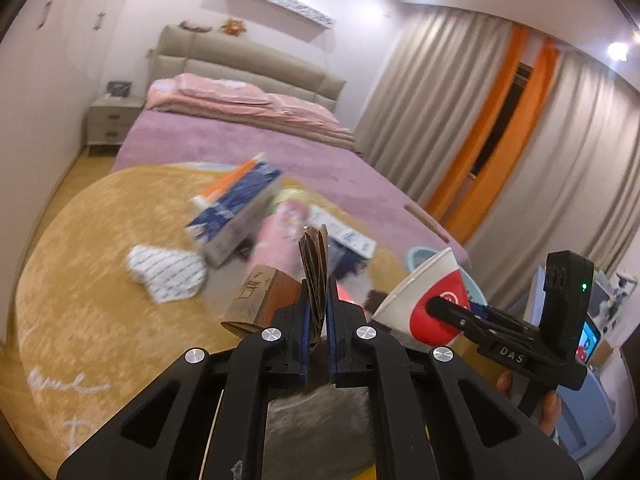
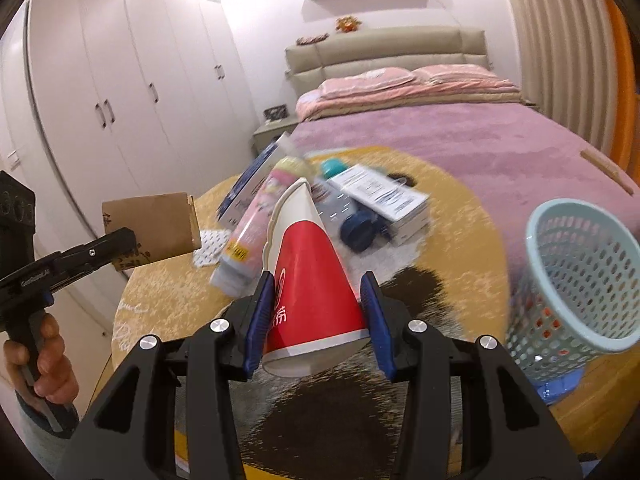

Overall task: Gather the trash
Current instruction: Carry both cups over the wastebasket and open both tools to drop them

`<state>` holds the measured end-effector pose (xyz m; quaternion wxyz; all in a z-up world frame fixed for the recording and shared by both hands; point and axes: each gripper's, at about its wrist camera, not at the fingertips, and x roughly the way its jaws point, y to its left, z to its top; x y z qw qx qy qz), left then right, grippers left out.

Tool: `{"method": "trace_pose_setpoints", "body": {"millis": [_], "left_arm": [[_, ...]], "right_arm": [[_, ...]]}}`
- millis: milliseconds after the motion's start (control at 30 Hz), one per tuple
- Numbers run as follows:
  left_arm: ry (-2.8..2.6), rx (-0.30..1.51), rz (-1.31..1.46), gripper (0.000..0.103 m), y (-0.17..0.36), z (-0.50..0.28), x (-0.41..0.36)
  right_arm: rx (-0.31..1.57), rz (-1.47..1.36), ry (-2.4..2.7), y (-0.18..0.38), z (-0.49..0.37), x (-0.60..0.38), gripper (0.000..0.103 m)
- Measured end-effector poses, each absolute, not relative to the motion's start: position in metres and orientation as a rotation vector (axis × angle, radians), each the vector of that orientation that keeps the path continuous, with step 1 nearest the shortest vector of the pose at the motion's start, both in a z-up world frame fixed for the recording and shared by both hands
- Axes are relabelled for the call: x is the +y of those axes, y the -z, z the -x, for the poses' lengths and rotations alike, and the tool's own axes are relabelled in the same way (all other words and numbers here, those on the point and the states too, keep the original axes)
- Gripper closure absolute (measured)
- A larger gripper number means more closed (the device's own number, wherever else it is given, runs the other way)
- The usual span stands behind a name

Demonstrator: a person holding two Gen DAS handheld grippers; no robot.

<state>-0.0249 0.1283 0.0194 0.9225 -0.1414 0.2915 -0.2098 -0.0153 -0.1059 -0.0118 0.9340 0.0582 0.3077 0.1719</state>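
Observation:
My left gripper [image 1: 317,300] is shut on a flattened brown cardboard box [image 1: 260,300], pinching its folded edge between the blue pads. In the right wrist view that cardboard box [image 2: 156,224] hangs in the air at the left, held by the left gripper [image 2: 120,242]. My right gripper [image 2: 318,292] is shut on a crushed red and white paper cup [image 2: 316,280], base toward the camera. From the left wrist view, the cup [image 1: 424,300] sits in the right gripper [image 1: 444,308]. A light blue mesh basket [image 2: 576,280] stands at the right, close to the cup.
Loose trash lies on the round yellow rug [image 2: 460,220]: a blue and white box [image 1: 236,208], a pink tube [image 1: 280,232], crumpled white patterned paper [image 1: 168,276], a white box [image 2: 380,196], a dark blue bottle [image 2: 356,228]. Behind are a purple bed [image 2: 460,140], white wardrobes [image 2: 120,92] and curtains [image 1: 440,120].

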Motion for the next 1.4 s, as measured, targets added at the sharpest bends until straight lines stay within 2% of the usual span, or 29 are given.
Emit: {"method": "trace_pose_setpoints", "body": {"millis": [400,833,1333,1400], "left_arm": [[0.667,0.619,0.198,0.098,-0.036,-0.045,-0.011],[0.807,0.766,0.129,0.098,0.008,-0.124,-0.171],[0.822,0.863,0.038,0.098,0.053,-0.150,-0.248],[0.817,0.871,0.037,0.096,0.056,-0.151,-0.250]], "right_arm": [[0.558,-0.245,-0.017,-0.003,0.001,-0.230,0.062],[0.586,-0.365,0.286,0.031,-0.029,-0.355,0.062],[0.644,-0.426,0.367,0.060,-0.051,-0.399,0.061],[0.648,-0.428,0.366,0.062,-0.052,-0.399,0.060]]}}
